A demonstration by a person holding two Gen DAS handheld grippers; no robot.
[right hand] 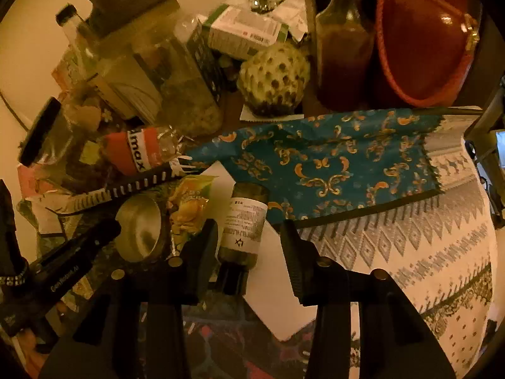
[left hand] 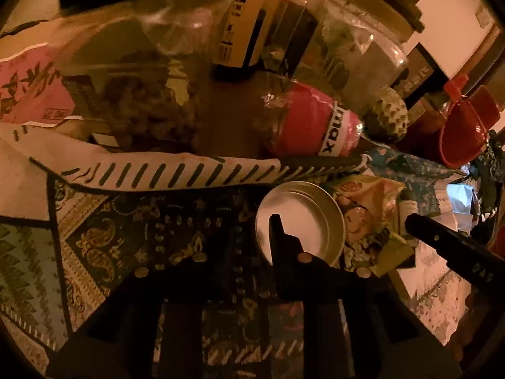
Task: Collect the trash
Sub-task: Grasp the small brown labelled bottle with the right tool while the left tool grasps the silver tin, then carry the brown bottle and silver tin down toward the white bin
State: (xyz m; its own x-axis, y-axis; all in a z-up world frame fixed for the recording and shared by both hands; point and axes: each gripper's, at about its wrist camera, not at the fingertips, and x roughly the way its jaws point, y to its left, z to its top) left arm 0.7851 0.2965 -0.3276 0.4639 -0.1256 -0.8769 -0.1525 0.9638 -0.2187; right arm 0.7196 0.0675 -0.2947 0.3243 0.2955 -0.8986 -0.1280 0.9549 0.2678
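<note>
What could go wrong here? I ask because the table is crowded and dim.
The right gripper straddles the small brown glass bottle with white label lying on its side; it could roll off the pads. The left gripper is above the round metal lid; the crumpled yellow snack wrapper alongside may get dragged.

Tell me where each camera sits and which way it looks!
Left wrist: rides on the left claw and looks steeply down at a round tin lid on patterned cloth. Its own dark fingers show, and the right claw pokes in at the edge.
Right wrist: rides on the right claw and looks down at a small labelled bottle lying between its fingers. The left claw pokes in too.
Shared: the tin lid, a snack wrapper and a bumpy fruit.
</note>
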